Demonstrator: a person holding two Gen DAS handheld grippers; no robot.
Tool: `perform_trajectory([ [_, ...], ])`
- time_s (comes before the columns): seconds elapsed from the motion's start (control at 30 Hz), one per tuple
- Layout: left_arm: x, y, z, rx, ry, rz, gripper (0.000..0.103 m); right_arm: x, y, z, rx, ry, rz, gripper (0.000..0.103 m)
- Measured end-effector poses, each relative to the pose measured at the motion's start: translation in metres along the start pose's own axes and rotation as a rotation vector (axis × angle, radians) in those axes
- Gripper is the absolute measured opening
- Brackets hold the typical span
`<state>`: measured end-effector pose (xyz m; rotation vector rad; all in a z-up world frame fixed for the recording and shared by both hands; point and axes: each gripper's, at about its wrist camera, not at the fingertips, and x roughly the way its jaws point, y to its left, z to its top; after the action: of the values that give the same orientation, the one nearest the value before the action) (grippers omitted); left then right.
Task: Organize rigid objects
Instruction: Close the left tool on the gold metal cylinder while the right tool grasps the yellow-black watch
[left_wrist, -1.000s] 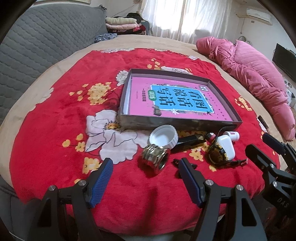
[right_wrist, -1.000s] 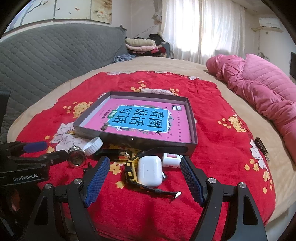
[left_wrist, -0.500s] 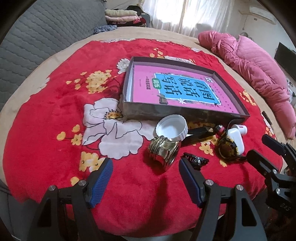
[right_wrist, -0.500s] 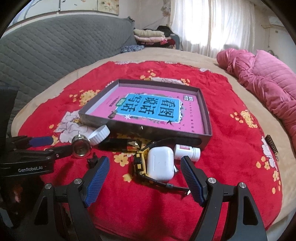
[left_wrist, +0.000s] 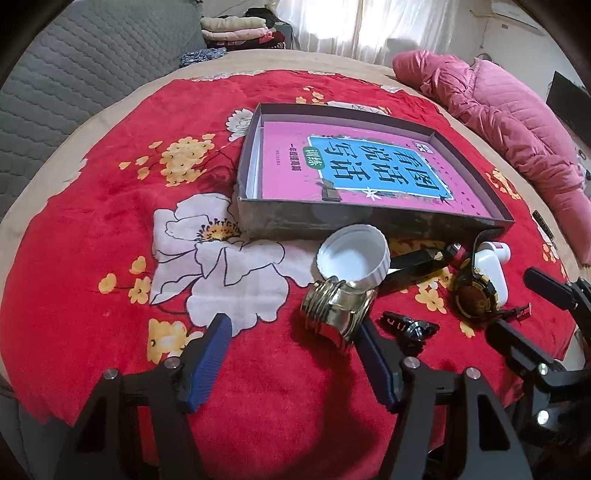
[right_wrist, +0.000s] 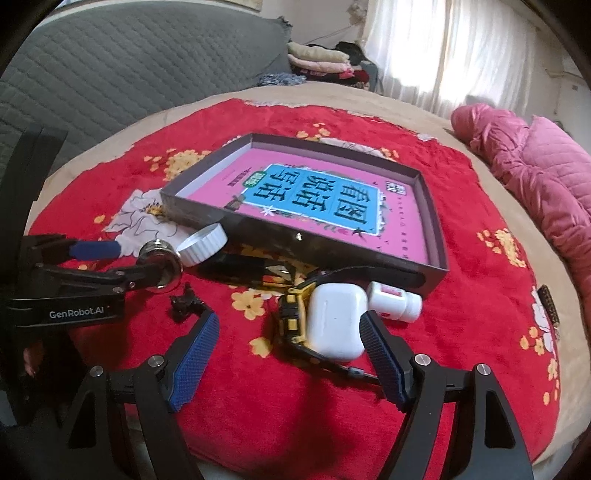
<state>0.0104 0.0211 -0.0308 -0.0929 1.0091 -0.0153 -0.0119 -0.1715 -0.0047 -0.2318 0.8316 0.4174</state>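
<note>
A shallow dark box (left_wrist: 369, 221) (right_wrist: 436, 229) holding a pink book lies on the red flowered blanket. In front of it lie a white cap (left_wrist: 352, 260) (right_wrist: 203, 243), a shiny metal fitting (left_wrist: 338, 306) (right_wrist: 160, 256), a small black clip (left_wrist: 410, 328) (right_wrist: 183, 301), a black flat bar (left_wrist: 417, 264) (right_wrist: 251, 271), a yellow-black watch (left_wrist: 472, 301) (right_wrist: 291, 321), a white earbud case (right_wrist: 334, 321) (left_wrist: 493, 269) and a small white bottle (right_wrist: 395, 304). My left gripper (left_wrist: 291, 354) is open, its right finger beside the fitting. My right gripper (right_wrist: 288, 349) is open around the watch and the case.
A pink quilted jacket (left_wrist: 498, 110) (right_wrist: 535, 173) lies at the right on the bed. A grey quilted headboard (left_wrist: 74, 74) stands at the left. Folded clothes (left_wrist: 236, 33) are piled at the back. A small dark strip (right_wrist: 548, 304) lies at the blanket's right edge.
Both grippers have moved forward and lower toward the objects. The left now has the fitting by its right finger; the right now brackets the watch and case. Both stay open.
</note>
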Motion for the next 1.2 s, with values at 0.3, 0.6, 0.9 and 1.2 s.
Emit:
perform_trajectory([
  [0.3, 0.002, 0.0, 0.001, 0.0, 0.004, -0.021, 0.065, 0.023, -0.009, -0.001, 0.039, 0.066, 0.052, 0.041],
  [0.6, 0.004, 0.0, 0.002, -0.001, 0.008, -0.02, 0.065, 0.034, 0.0, 0.0, 0.009, 0.083, 0.068, 0.034],
  [0.9, 0.008, 0.001, 0.002, -0.006, 0.001, -0.022, 0.057, 0.053, 0.003, 0.004, 0.001, 0.11, 0.06, 0.034],
  [1.2, 0.013, -0.001, 0.005, 0.005, -0.008, -0.055, 0.05, 0.058, -0.001, 0.006, 0.033, 0.083, 0.082, 0.024],
])
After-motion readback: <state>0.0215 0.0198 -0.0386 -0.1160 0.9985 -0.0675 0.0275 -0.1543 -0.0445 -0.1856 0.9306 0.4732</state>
